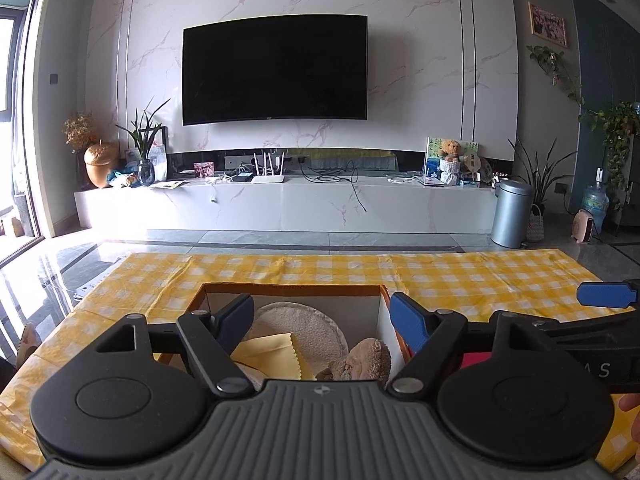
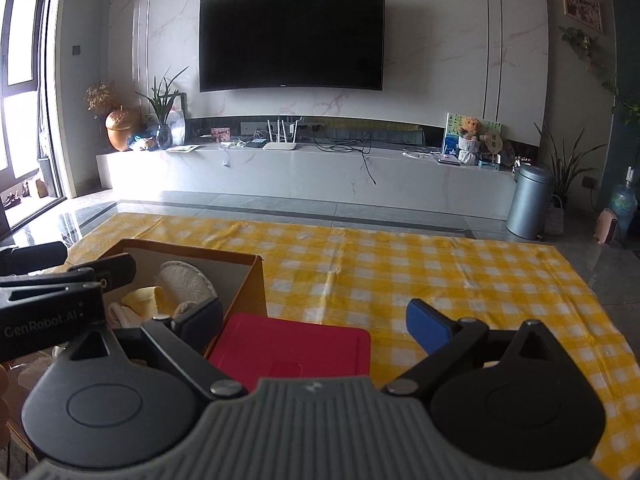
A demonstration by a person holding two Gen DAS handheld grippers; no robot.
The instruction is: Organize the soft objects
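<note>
An open cardboard box [image 1: 292,287] with orange sides stands on the yellow checked tablecloth [image 1: 460,276]. Inside it lie a round beige fluffy pad [image 1: 298,328], a yellow cloth [image 1: 272,354] and a brown plush toy [image 1: 370,362]. My left gripper [image 1: 322,314] hangs open over the box, nothing between its fingers. A flat red square piece [image 2: 292,348] lies on the cloth against the box's right side [image 2: 256,276]. My right gripper [image 2: 316,316] stands open above this red piece, its pads clear of it. The pad [image 2: 184,280] and yellow cloth [image 2: 144,298] also show in the right wrist view.
Checked cloth stretches to the right of the box [image 2: 460,280]. Beyond the table edge are tiled floor, a low TV bench [image 1: 280,200] under a wall TV, a grey bin [image 1: 512,214] and potted plants. A person's fingers [image 1: 630,404] show at the right edge.
</note>
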